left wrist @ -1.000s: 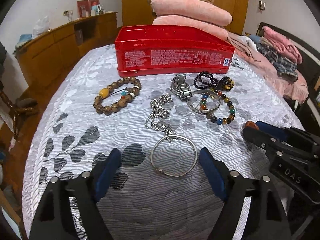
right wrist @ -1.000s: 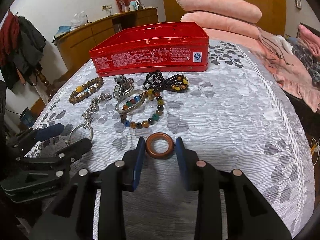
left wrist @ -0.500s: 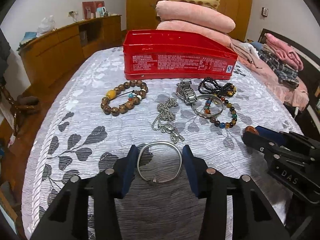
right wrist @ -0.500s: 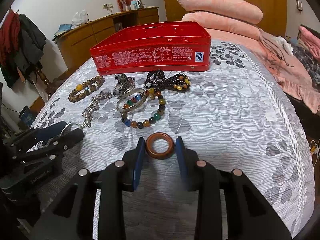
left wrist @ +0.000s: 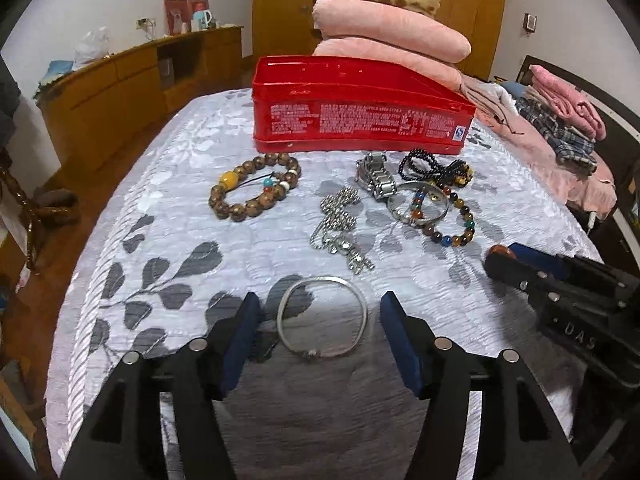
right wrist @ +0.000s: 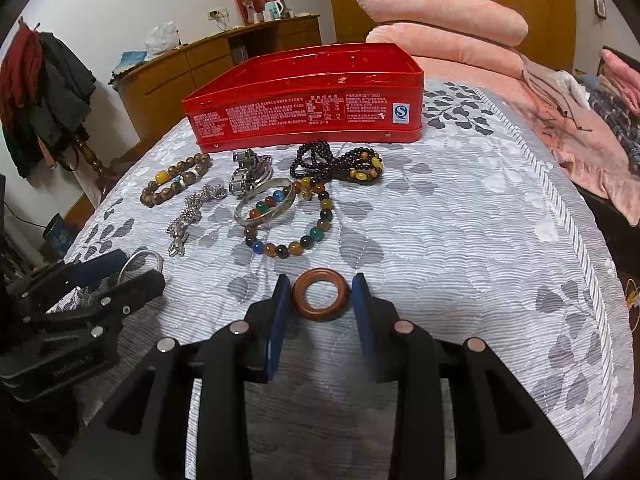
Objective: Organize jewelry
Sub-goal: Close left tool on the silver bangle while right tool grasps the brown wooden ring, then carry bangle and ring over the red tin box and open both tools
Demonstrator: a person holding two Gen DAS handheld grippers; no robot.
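Note:
A red tin box [left wrist: 360, 120] [right wrist: 304, 112] stands open on the bed. Before it lie a brown bead bracelet [left wrist: 254, 192], a metal watch [left wrist: 374, 176], a chain necklace [left wrist: 338, 224], a black bead string [left wrist: 434, 168], a silver bangle [left wrist: 418, 204] and a coloured bead bracelet [right wrist: 292, 220]. My left gripper [left wrist: 320, 324] straddles a silver bangle [left wrist: 322, 322], with small gaps between the pads and the bangle. My right gripper [right wrist: 320, 298] is shut on a brown wooden ring [right wrist: 320, 294].
Folded pink blankets [left wrist: 388, 36] lie stacked behind the box. Clothes [left wrist: 560, 120] lie on the right side of the bed. A wooden cabinet [left wrist: 120, 92] runs along the left wall. The bed edge drops off on the left.
My left gripper closed in around the silver bangle and pulled it back from the necklace, then its jaws widened a little. My right gripper kept its hold on the wooden ring.

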